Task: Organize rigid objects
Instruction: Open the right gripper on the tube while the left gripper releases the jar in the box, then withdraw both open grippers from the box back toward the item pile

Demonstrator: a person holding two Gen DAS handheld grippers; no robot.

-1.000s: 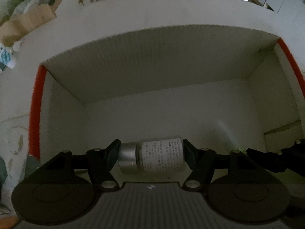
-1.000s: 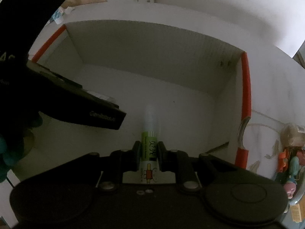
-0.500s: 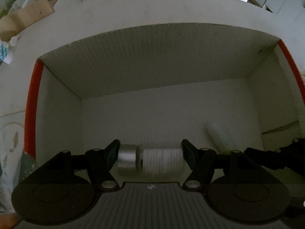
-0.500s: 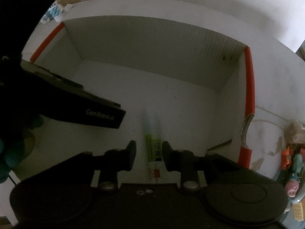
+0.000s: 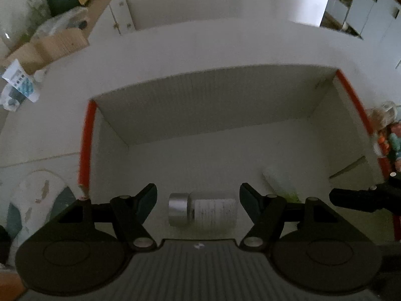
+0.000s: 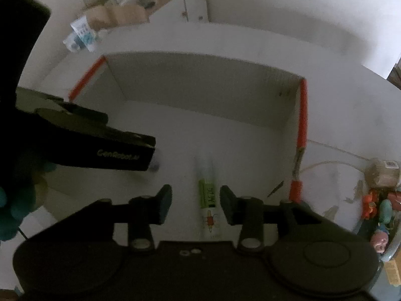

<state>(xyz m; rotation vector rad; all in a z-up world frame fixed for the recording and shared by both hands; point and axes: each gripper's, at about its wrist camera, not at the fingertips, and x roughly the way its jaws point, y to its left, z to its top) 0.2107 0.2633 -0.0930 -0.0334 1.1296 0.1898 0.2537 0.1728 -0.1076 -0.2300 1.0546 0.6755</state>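
Observation:
A white box with red edges (image 5: 86,145) lies open below both grippers. A small white bottle with a silver cap (image 5: 203,212) lies on its side on the box floor, between the spread fingers of my left gripper (image 5: 198,198), which is open and above it. A white tube with a green label (image 6: 208,195) lies on the box floor under my right gripper (image 6: 196,200), which is open. The tube also shows faintly in the left wrist view (image 5: 278,183). The box shows in the right wrist view too (image 6: 302,115).
The left gripper's black body (image 6: 82,140) fills the left of the right wrist view. Cardboard and packets (image 5: 45,50) sit on a cabinet at the far left. Colourful small toys (image 6: 383,215) lie right of the box. The right gripper (image 5: 363,198) juts in from the right.
Both grippers opened and let go: the bottle and the tube dropped to the box floor. Both grippers have pulled up and back from the box.

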